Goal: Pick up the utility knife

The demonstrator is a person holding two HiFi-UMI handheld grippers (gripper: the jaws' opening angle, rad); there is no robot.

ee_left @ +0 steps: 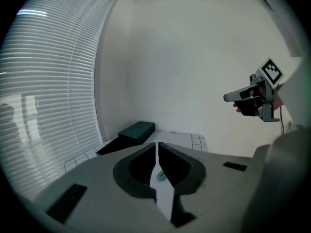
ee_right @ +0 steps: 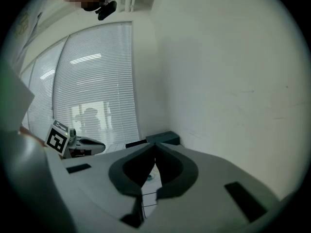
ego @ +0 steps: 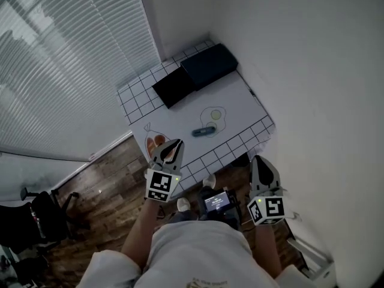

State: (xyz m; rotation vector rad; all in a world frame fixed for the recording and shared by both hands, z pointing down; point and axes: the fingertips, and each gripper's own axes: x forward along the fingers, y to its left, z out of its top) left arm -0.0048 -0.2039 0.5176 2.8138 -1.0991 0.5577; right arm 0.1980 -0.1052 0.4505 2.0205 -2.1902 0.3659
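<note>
From where I stand, both grippers are shut and hold nothing. The left gripper [ego: 174, 144] shows only a thin slit between its jaws, and the right gripper [ego: 259, 159] has its tips meeting. The left one sits over the near edge of the surface [ego: 240, 101], above an orange drawing [ego: 157, 141]. The right one hangs off the near corner.

The utility knife [ego: 204, 131] lies flat on the surface, ahead of the left gripper and to its right, and ahead of the right gripper and to its left. Just past the knife is a line drawing of a fried egg [ego: 214, 116]. Farther on, a flat black pad [ego: 174, 87] and a dark box [ego: 210, 63] fill the far corner beside the blinds [ego: 60, 59].

Only the head view shows the drawings and a small screen [ego: 216, 201] at the person's waist, its print too small to read. The left gripper view catches the knife as a teal sliver through its slit, with the right gripper off to its right against the bare wall [ee_left: 194, 57]. The right gripper view shows the left gripper off to its left, in front of the blinds. The marker squares carry patterns, with no words.
</note>
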